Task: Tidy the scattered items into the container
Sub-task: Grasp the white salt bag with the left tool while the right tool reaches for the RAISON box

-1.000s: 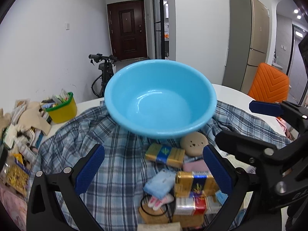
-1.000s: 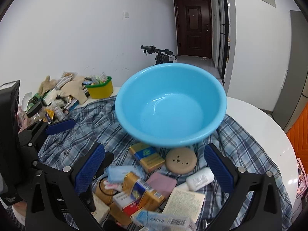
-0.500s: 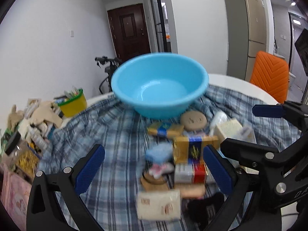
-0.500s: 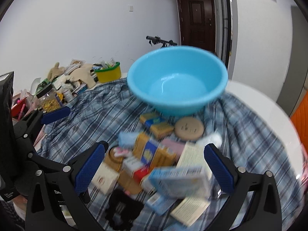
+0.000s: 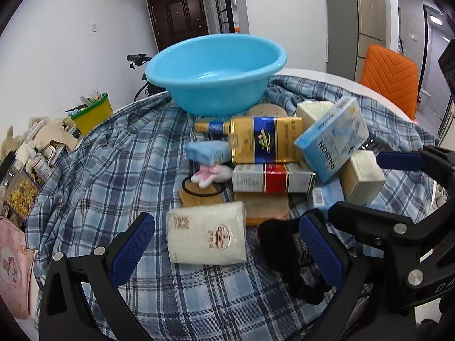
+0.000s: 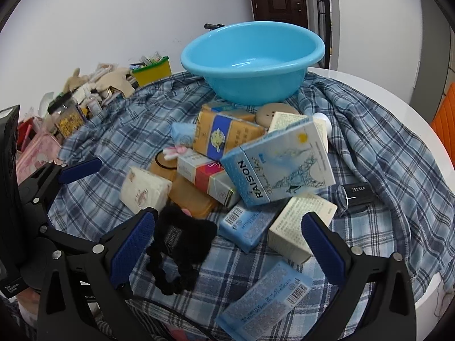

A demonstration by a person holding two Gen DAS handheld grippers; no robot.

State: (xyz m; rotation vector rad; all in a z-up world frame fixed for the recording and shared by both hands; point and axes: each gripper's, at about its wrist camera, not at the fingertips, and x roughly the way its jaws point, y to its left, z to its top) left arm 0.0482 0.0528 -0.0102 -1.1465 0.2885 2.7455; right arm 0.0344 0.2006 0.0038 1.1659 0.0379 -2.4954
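An empty light-blue basin stands at the far side of a plaid cloth. In front of it lies a heap of boxes: a gold and blue box, a pale-blue RAISON box, a red-banded white box, a white tissue pack and a black furry item. My left gripper is open just short of the tissue pack. Open as well, my right gripper hovers over the near boxes. Neither holds anything.
A yellow tub with a green rim, soft toys and bottles crowd the table's left side. A pink pouch lies at the near left. The white round table shows bare at the right, with an orange chair behind.
Both grippers have pulled back and lowered away from the basin, so the whole heap, the tissue pack and the black furry item have come into view. Both stay open.
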